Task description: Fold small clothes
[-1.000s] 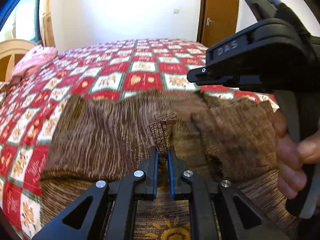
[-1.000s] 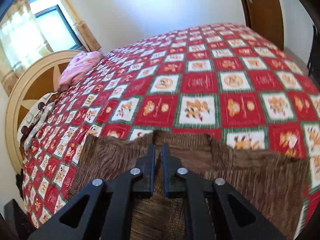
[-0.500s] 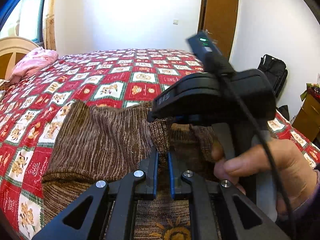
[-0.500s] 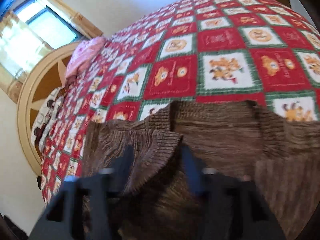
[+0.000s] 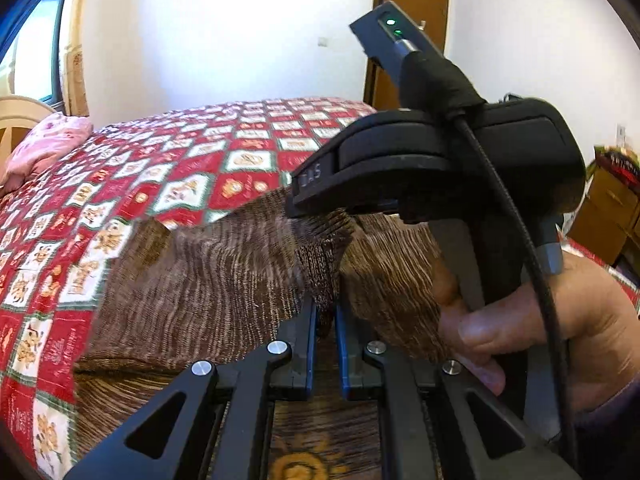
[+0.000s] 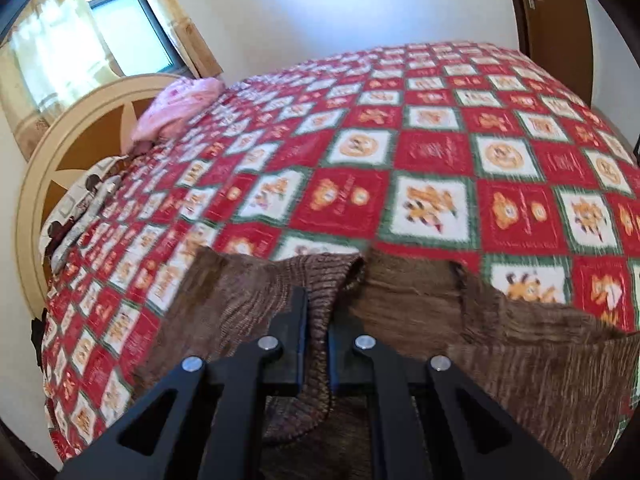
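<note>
A brown striped knit sweater (image 5: 208, 280) lies on the bed, with a yellow sun motif near its lower edge. My left gripper (image 5: 326, 312) is shut on its ribbed cuff and holds the sleeve lifted across the body. My right gripper (image 6: 318, 320) is shut on a fold of the sweater (image 6: 500, 344) too. In the left wrist view the right gripper's body sits just to the right, above the sweater, held by a hand (image 5: 560, 320).
A red, white and green patterned quilt (image 6: 432, 152) covers the bed. A pink cloth (image 6: 176, 108) lies by the round headboard (image 6: 60, 168) at far left. A brown door (image 5: 404, 40) is behind, and wooden drawers (image 5: 608, 212) stand at right.
The right gripper was open half a second ago and has closed on the sweater fold. It has moved left across the left wrist view. The left gripper keeps its grip on the cuff.
</note>
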Demonstrator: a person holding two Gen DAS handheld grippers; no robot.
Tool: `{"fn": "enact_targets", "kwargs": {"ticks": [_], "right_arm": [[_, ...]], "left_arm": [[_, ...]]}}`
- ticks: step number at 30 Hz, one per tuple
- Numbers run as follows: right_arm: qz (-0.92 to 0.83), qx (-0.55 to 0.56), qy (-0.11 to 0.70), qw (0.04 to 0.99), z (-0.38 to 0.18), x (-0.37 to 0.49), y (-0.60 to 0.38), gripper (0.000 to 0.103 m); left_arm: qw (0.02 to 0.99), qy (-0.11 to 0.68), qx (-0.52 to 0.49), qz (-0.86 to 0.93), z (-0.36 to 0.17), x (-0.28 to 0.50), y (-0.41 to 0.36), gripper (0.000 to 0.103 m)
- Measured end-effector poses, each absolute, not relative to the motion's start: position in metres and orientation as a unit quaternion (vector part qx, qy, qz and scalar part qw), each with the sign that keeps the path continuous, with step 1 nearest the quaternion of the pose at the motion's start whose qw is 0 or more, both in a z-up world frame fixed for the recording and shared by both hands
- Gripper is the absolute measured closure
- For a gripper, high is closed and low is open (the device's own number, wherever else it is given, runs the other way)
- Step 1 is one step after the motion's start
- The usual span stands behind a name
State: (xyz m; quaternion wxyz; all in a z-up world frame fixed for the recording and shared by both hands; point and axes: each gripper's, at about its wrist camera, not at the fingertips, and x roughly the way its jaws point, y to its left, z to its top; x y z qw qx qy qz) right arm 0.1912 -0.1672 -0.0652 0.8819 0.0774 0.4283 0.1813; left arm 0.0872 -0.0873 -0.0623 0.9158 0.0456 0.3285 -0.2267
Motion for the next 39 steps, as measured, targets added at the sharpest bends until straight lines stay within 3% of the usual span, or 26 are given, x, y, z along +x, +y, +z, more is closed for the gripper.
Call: {"fn": "enact_targets", "kwargs": {"ticks": [6, 15, 20, 22, 23, 24, 25, 27, 32, 39], "right_arm": [[0.172, 0.103, 0.460, 0.865, -0.092, 0.193, -0.178, 0.087], [0.137, 0.121, 0.461, 0.868, -0.086, 0.191, -0.197, 0.061], [0.123, 0.122, 0.445, 0.879, -0.075, 0.174, -0.210, 0.061], [0.123, 0.118, 0.434, 0.885, -0.071, 0.167, -0.210, 0.061], [0.124, 0.115, 0.430, 0.887, -0.068, 0.164, -0.208, 0.061], [0.129, 0.112, 0.426, 0.889, -0.066, 0.161, -0.204, 0.061], [0.136, 0.110, 0.424, 0.889, -0.065, 0.158, -0.200, 0.061], [0.147, 0.106, 0.426, 0.887, -0.063, 0.152, -0.192, 0.061], [0.141, 0.083, 0.419, 0.893, -0.060, 0.136, -0.182, 0.061], [0.125, 0.089, 0.416, 0.896, -0.060, 0.132, -0.192, 0.061]], "left_arm": [[0.902, 0.363, 0.054, -0.227, -0.083, 0.092, -0.093, 0.094], [0.867, 0.415, 0.053, -0.270, -0.077, 0.092, -0.080, 0.090], [0.865, 0.400, 0.042, -0.299, -0.051, 0.082, -0.022, 0.090], [0.873, 0.384, 0.025, -0.299, -0.037, 0.089, 0.006, 0.085], [0.881, 0.375, 0.015, -0.289, -0.029, 0.098, 0.019, 0.067], [0.892, 0.364, 0.009, -0.267, -0.023, 0.110, 0.031, 0.039], [0.903, 0.354, 0.005, -0.244, -0.020, 0.124, 0.043, 0.031], [0.917, 0.341, 0.003, -0.205, -0.021, 0.154, 0.056, 0.030], [0.888, 0.416, -0.040, -0.194, -0.060, 0.229, 0.062, 0.030], [0.865, 0.447, -0.078, -0.214, -0.095, 0.245, 0.050, 0.031]]}}
